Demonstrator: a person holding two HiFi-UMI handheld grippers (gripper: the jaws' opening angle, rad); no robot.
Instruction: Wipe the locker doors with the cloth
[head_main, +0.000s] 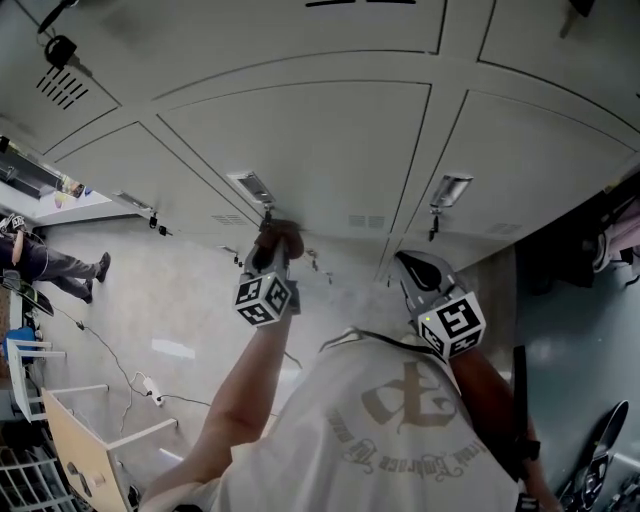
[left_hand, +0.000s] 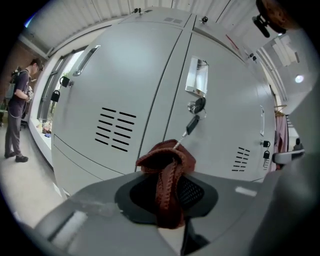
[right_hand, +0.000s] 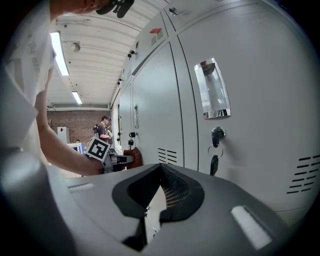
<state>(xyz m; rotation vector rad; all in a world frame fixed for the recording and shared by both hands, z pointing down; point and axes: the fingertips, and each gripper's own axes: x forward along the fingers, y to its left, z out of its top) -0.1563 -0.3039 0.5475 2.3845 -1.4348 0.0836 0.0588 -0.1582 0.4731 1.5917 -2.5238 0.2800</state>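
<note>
A reddish-brown cloth (left_hand: 168, 183) is pinched between the jaws of my left gripper (left_hand: 169, 172), its bunched top close to a grey locker door (left_hand: 220, 120), just below a hanging key (left_hand: 192, 123). From the head view the cloth (head_main: 279, 236) sits at the door's lower part under a metal handle (head_main: 251, 186), with the left gripper (head_main: 268, 262) behind it. My right gripper (head_main: 417, 272) points at the neighbouring door (head_main: 520, 160), shut with nothing in it. In the right gripper view its jaws (right_hand: 161, 171) meet near a key (right_hand: 214, 163) in a lock.
Vent slots (left_hand: 116, 129) mark the door to the left. Padlocks (left_hand: 56, 95) hang on farther lockers. A person (left_hand: 17, 110) stands far down the row. A white frame table (head_main: 90, 430) and a floor cable (head_main: 120, 372) lie behind me at left.
</note>
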